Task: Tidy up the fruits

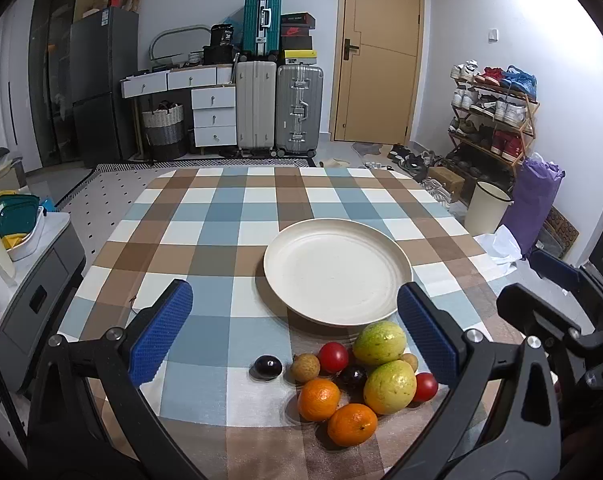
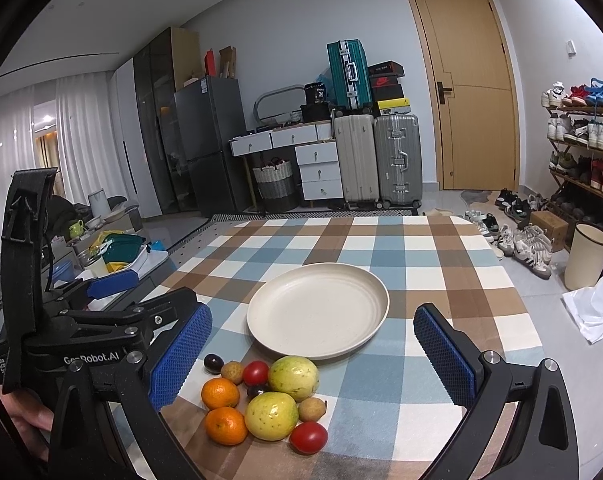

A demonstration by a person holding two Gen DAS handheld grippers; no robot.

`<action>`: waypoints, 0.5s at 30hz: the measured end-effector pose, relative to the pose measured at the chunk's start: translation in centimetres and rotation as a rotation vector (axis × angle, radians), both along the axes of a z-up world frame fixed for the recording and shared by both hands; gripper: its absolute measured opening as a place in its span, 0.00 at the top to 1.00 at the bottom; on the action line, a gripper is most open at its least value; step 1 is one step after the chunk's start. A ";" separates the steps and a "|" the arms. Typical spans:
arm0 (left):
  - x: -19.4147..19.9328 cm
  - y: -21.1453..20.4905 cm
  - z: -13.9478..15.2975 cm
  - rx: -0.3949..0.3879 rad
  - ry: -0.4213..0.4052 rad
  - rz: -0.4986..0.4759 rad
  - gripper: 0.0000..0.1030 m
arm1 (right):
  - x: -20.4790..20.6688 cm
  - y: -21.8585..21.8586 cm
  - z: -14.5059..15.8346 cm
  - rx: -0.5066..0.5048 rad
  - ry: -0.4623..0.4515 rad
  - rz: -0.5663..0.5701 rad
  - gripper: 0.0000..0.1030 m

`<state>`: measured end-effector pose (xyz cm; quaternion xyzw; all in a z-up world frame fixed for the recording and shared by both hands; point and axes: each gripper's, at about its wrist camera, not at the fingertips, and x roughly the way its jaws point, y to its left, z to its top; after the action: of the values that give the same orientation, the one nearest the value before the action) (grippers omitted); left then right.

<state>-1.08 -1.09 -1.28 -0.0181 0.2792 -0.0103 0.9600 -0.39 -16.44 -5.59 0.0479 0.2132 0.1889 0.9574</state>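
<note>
A: The left claw (image 1: pixel 293 332) hangs above the near part of the counter (image 1: pixel 229 216), its blue-padded fingers (image 1: pixel 161 332) spread wide with nothing between them. The right claw (image 2: pixel 313 356) is the same: fingers far apart, holding nothing.

B: Where is the fruit?

A: In a tight cluster on the checked cloth at the near edge of the counter, just in front of a cream plate (image 1: pixel 337 272). Two yellow-green guavas (image 1: pixel 379 342) sit at the middle, one behind the other. Two oranges (image 1: pixel 318 399) lie at the near left side of the cluster, touching each other.

B: Anything smaller?

A: Two red tomatoes (image 1: pixel 333 357), one by the far guava and one (image 1: pixel 425 387) at the right edge. Two small tan round fruits (image 1: pixel 305 367) and a dark plum (image 1: pixel 353 377) are tucked among them. Another dark plum (image 1: pixel 267 367) lies alone, just left of the cluster.

B: And the plate?

A: Bare, near the counter's middle. In the left view the right claw's body shows at the right edge.
</note>
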 end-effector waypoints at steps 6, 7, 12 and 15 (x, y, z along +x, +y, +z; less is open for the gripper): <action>0.5 0.7 -0.6 -0.018 0.013 0.014 0.01 | 0.6 0.2 -0.8 0.002 0.024 0.009 0.00; 0.8 0.9 -0.7 -0.022 0.016 0.015 0.01 | 0.8 0.3 -1.1 0.003 0.032 0.013 0.00; 1.6 2.1 -1.1 -0.034 0.026 0.028 0.01 | 1.6 0.5 -2.2 0.018 0.079 0.038 0.00; 2.0 2.9 -1.3 -0.037 0.030 0.034 0.01 | 2.2 0.8 -3.0 0.018 0.100 0.046 0.00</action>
<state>0.90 1.80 -2.57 -0.0405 0.2928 0.0012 0.9553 1.79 -15.66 -8.62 0.0609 0.2603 0.2101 0.9404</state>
